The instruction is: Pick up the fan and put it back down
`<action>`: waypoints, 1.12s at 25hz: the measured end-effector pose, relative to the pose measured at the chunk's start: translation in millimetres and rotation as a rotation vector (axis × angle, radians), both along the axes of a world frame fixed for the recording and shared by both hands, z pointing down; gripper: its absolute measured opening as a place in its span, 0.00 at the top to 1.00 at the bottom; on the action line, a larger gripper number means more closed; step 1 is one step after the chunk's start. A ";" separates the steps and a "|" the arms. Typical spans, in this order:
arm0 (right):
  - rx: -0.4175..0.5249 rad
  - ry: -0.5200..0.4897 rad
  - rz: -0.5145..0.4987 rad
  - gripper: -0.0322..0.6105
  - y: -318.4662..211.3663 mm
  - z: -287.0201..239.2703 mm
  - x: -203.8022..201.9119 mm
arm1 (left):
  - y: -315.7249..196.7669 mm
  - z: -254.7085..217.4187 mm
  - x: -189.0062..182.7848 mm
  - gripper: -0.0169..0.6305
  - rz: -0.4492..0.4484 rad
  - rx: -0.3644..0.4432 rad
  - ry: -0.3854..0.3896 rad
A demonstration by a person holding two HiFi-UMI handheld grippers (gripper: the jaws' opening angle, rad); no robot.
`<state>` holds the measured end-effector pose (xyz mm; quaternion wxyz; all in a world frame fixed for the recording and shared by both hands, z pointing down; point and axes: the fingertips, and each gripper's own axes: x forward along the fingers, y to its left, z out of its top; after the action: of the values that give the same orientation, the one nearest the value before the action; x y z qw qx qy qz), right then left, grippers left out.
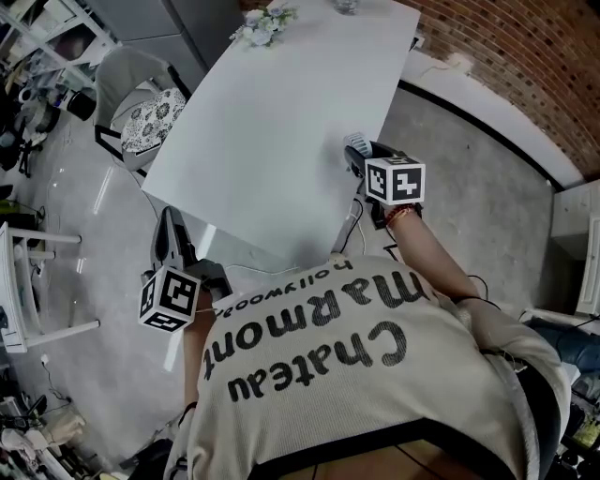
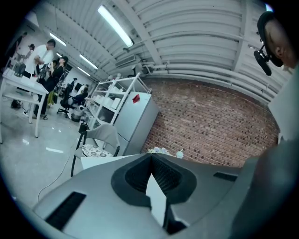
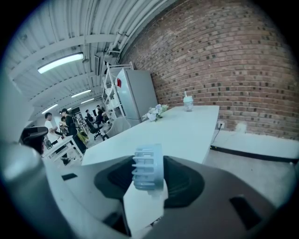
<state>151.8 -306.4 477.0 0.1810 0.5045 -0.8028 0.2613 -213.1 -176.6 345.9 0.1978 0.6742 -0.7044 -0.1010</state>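
Two grippers are held out in front of a person in a light printed shirt (image 1: 375,375), seen from above at the near end of a long white counter (image 1: 281,122). The right gripper (image 1: 356,155) is held over the counter's right edge near the closest corner, with its marker cube turned up towards the head camera. Its jaws are clamped on the fan (image 3: 148,167), one dark pad pressed against each side. The fan is small and pale blue, and its ribbed round grille stands up above the jaws, with a white part showing below it between the pads. From the right gripper view the fan is seen against the counter top, but whether it clears the surface cannot be told.

The left gripper (image 1: 171,230) is held lower in the head view, off the counter's near left corner and over the grey floor, well apart from the fan. Its jaws are closed tip to tip and nothing is gripped between them; only a wedge of white counter is seen through the gap behind the tips.

At the far end of the counter a bunch of pale flowers (image 1: 264,22) is set, and a lidded cup (image 3: 188,102) with a straw is placed near it. A chair (image 1: 141,98) with a patterned cushion is drawn up at the counter's left side. A brick wall (image 3: 224,60) runs along the right, and several people are seen far back in the room
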 end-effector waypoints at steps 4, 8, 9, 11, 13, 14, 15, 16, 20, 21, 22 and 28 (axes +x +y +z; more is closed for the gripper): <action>-0.002 0.005 0.005 0.66 25.2 -3.8 -6.5 | 21.4 3.0 -6.5 0.97 0.009 -0.004 0.021; 0.005 0.008 0.013 0.66 47.9 -10.0 -11.2 | 35.8 0.7 -8.5 0.97 0.032 0.004 0.041; 0.010 0.010 0.015 0.66 54.1 -11.9 -12.8 | 39.0 0.0 -8.9 0.97 0.038 0.006 0.043; 0.016 0.014 0.017 0.66 66.7 -14.4 -17.5 | 45.3 -0.6 -9.6 0.97 0.051 0.007 0.048; 0.012 0.011 0.015 0.66 79.8 -14.3 -23.7 | 52.4 0.1 -9.3 0.97 0.064 0.007 0.049; 0.008 0.007 0.014 0.66 86.2 -13.8 -26.6 | 56.2 0.7 -8.8 0.97 0.072 0.006 0.050; 0.005 0.004 0.013 0.66 92.4 -13.4 -28.9 | 60.1 1.2 -8.0 0.97 0.079 0.005 0.051; 0.004 0.001 0.014 0.66 98.2 -13.4 -30.8 | 64.2 1.6 -7.4 0.97 0.087 0.003 0.051; 0.005 -0.005 0.016 0.66 122.5 -13.8 -40.2 | 85.6 4.7 -11.2 0.97 0.104 -0.004 0.051; 0.004 -0.007 0.015 0.66 129.0 -13.4 -43.7 | 91.5 5.9 -14.2 0.97 0.105 -0.007 0.052; 0.003 -0.008 0.014 0.66 135.2 -13.1 -47.5 | 96.8 6.9 -17.4 0.97 0.106 -0.010 0.052; -0.001 -0.020 0.016 0.66 167.0 -11.6 -68.3 | 119.9 12.4 -32.1 0.97 0.124 -0.019 0.053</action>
<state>83.5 -139.4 465.4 0.1710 0.5080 -0.8005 0.2683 -245.1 -56.7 358.4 0.2286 0.7116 -0.6568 -0.0999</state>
